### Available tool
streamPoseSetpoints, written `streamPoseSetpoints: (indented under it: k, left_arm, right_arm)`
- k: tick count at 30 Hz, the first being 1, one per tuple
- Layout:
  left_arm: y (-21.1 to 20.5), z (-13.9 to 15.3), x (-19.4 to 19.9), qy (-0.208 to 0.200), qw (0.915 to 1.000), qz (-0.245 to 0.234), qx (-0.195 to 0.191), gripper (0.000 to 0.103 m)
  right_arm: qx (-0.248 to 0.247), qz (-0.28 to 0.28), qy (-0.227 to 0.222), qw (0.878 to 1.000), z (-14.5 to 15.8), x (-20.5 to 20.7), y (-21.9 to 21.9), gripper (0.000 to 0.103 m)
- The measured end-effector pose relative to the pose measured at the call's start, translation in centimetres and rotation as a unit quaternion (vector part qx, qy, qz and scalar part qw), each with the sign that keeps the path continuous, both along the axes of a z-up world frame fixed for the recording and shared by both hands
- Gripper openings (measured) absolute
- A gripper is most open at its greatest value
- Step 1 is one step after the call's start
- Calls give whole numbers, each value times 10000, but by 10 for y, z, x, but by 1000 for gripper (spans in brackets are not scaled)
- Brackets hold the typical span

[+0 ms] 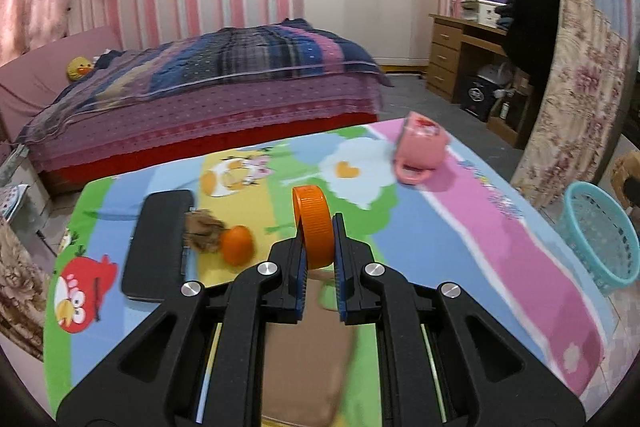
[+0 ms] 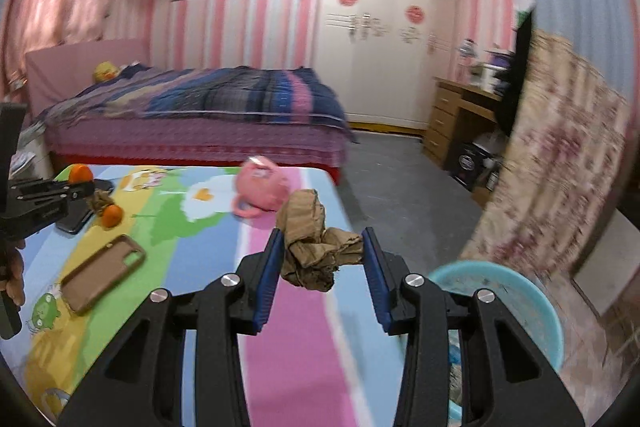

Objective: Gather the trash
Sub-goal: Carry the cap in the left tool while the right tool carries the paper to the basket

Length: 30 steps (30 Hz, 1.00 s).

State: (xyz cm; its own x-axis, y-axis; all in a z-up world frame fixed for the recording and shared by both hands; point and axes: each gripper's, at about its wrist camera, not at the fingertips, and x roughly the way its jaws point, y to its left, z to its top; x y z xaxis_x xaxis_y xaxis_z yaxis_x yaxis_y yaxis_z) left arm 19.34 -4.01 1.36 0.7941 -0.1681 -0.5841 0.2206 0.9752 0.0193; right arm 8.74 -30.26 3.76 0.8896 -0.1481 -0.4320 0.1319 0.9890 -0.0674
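The left gripper [image 1: 319, 259] is pinching an orange bottle cap [image 1: 314, 225] on edge between its blue pads, above the cartoon-print table cover [image 1: 460, 227]. The right gripper [image 2: 322, 261] is clamping a crumpled brown paper wad [image 2: 314, 241] over the table's right edge, just beside the teal basket [image 2: 516, 291] on the floor. Purple lettering is running along the cover's pink stripe, but motion blur is making it unreadable. The left wrist view is showing a second paper scrap [image 1: 204, 229] touching a small orange [image 1: 238, 245] beside a black case [image 1: 158, 243]; it is also showing the basket's mesh wall [image 1: 600, 235]. Only the right wrist view is showing the brown phone case [image 2: 102, 273] whole; in the other, the gripper is covering most of it. A pink mug [image 2: 260, 187] is lying tipped over at the far edge
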Motion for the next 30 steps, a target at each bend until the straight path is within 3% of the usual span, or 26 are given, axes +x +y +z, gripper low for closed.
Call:
streamPoseSetpoints:
  k: [3, 7, 14, 18, 22, 30]
  left_arm:
    - [-14, -3, -5, 1, 10000, -46, -22, 10]
    - [-38, -12, -12, -92, 9995, -97, 279, 10]
    - [-84, -12, -26, -122, 9981, -377, 481, 10]
    - [-123, -8, -34, -42, 9966, -757, 310, 10]
    - [-166, -10, -46, -149, 9930, -1085, 452, 10]
    - [-240, -7, -56, -283, 9873, -1534, 310, 10]
  right_arm:
    - [102, -118, 5, 9999, -7, -3, -18, 40]
    - [190, -218, -13, 9996, -10, -3, -41, 40]
    - [314, -518, 12, 9982, -13, -2, -83, 40]
    - [94, -703, 83, 9974, -14, -6, -100, 40]
    - [44, -853, 132, 9963, -16, -12, -120, 40]
    - [366, -1281, 99, 9910, -24, -26, -166, 40]
